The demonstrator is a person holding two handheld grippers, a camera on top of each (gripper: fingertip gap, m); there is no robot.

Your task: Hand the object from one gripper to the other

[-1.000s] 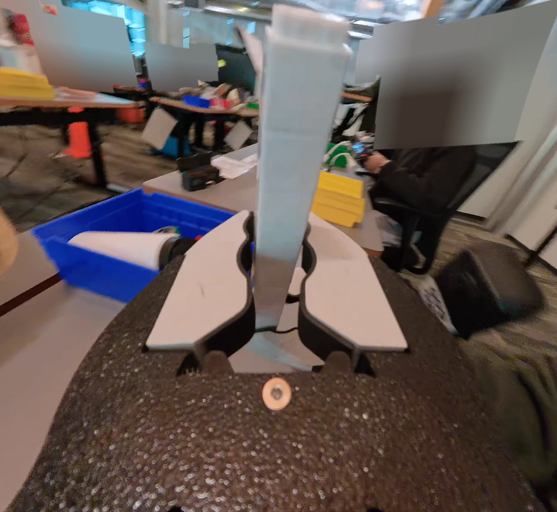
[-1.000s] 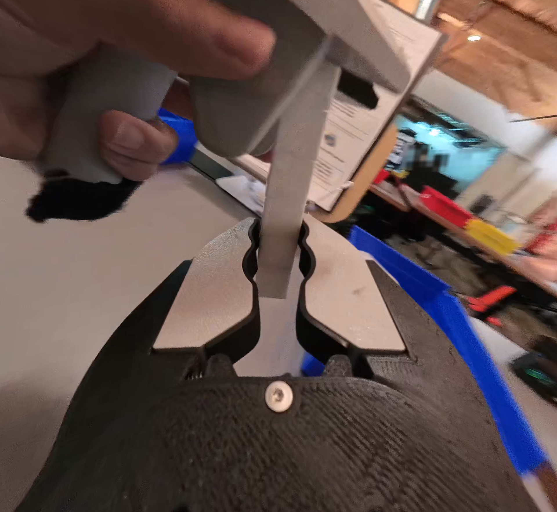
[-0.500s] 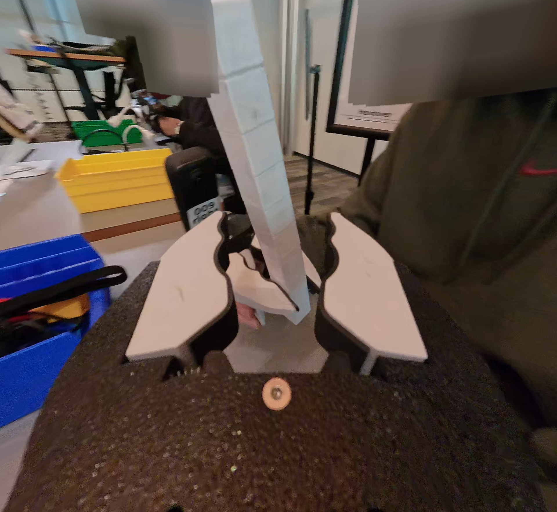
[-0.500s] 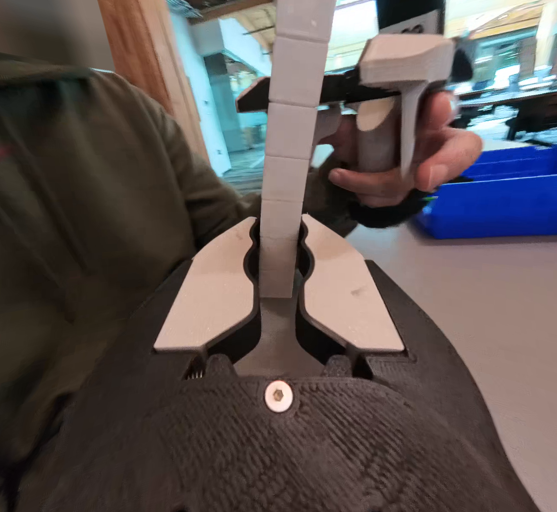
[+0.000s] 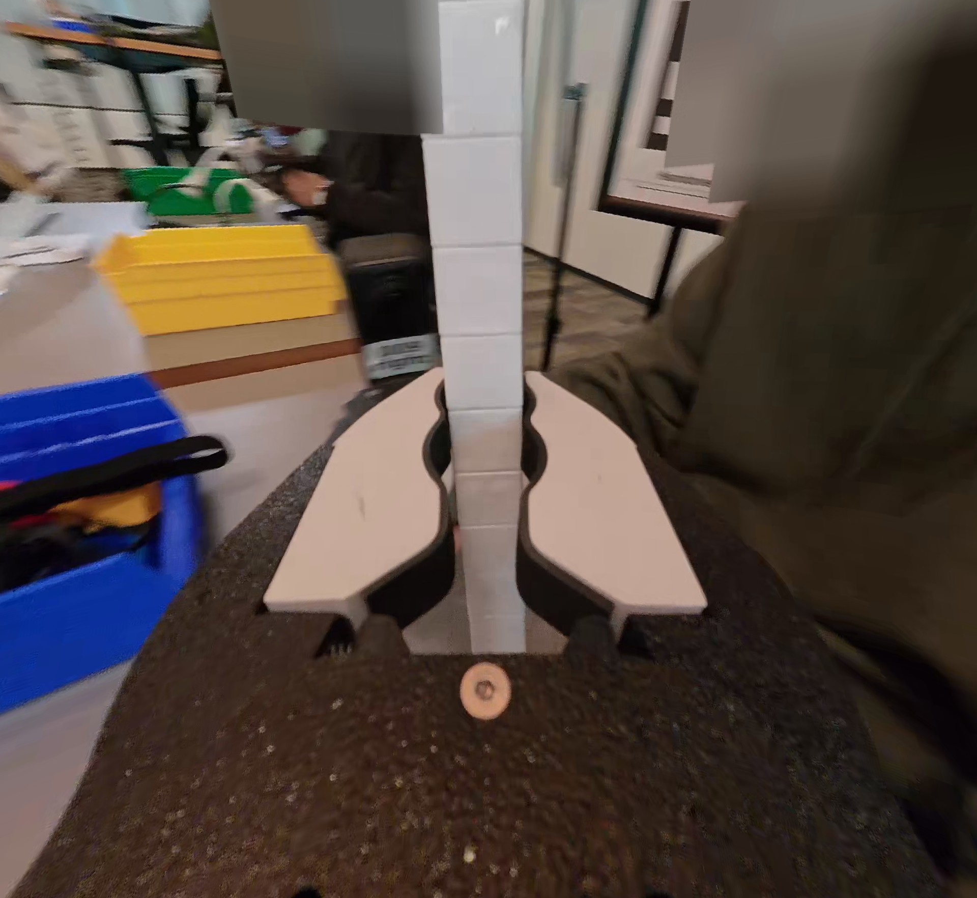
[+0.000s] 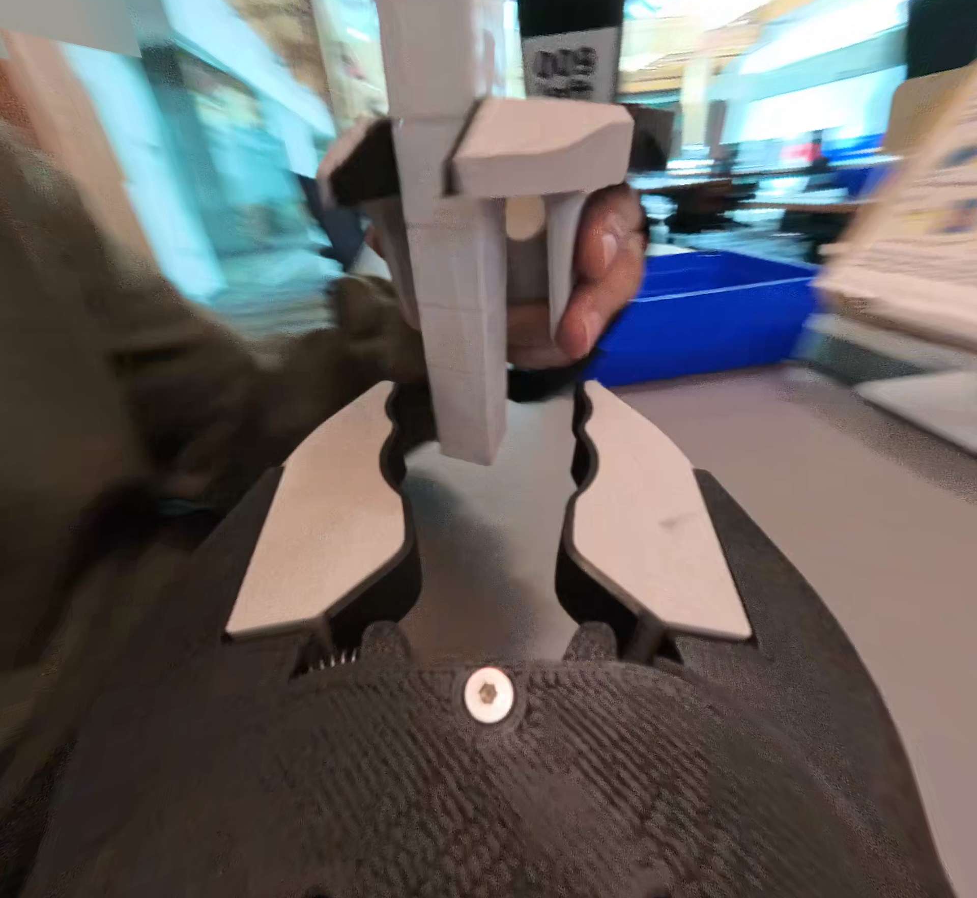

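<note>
White segmented bar [image 5: 478, 291] sat clamped between the jaws of my left gripper [image 5: 484, 476], running straight up toward twelve o'clock and out of the top of that view. Half a second before, those jaws had stood apart with the bar loose and tilted between them; now they pressed both of its sides. My right gripper [image 6: 486, 449] had done the reverse: its jaws, clenched on the bar's end half a second ago, were now spread wide, and the bar's lower end hung free in the gap, touching neither. In the right wrist view the left gripper's fingers [image 6: 534, 153] pinched the bar at twelve o'clock, a hand [image 6: 592, 280] wrapped round its handle. I judged the handover essentially made, the bar now belonging to the left. A blue bin [image 6: 708, 322] stood at two o'clock on the grey surface [image 6: 766, 476].
</note>
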